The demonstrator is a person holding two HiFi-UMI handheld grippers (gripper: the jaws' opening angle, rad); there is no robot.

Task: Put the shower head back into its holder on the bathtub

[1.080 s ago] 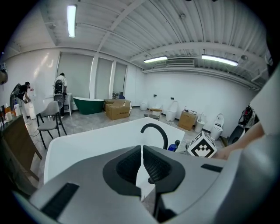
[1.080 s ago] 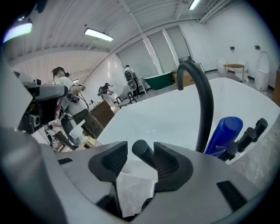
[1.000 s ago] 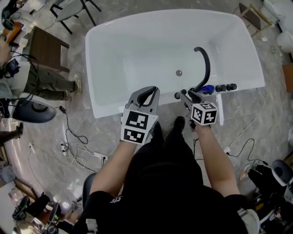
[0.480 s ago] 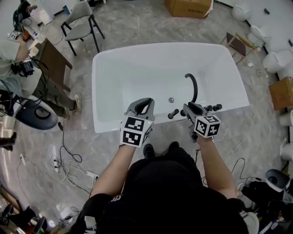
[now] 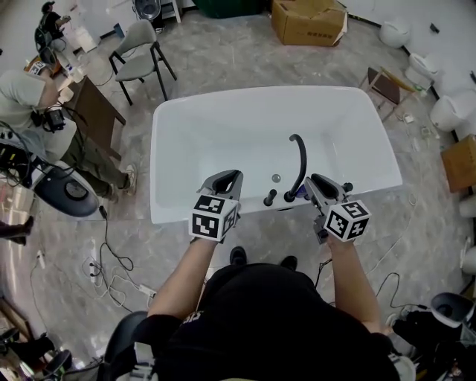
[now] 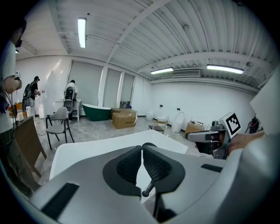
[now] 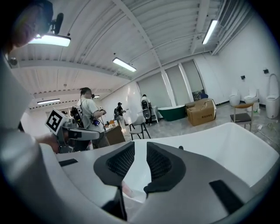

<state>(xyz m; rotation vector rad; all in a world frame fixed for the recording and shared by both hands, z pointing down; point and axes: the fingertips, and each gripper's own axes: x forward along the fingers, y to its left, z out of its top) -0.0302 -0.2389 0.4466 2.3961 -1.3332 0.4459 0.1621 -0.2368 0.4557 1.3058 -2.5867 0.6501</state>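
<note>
The white bathtub (image 5: 171,119) lies below me, with a black curved spout (image 5: 300,156) and black knobs (image 5: 269,198) on its near rim. I cannot make out the shower head or its holder; the right gripper covers that stretch of rim. My left gripper (image 5: 227,177) hangs over the near rim left of the spout, jaws shut (image 6: 141,148) on nothing. My right gripper (image 5: 318,181) hovers just right of the spout base. Its jaws (image 7: 140,151) are closing with a narrow gap and nothing between them.
A grey chair (image 5: 137,45) and a cardboard box (image 5: 309,18) stand beyond the tub. A person (image 5: 30,97) works at a brown table (image 5: 93,111) on the left. Cables (image 5: 111,253) trail over the floor at left. White toilets (image 5: 454,111) line the right side.
Both grippers have risen from the tub rim, the right one more. The right jaws have narrowed. The white shower handle seen beside the right gripper earlier no longer shows.
</note>
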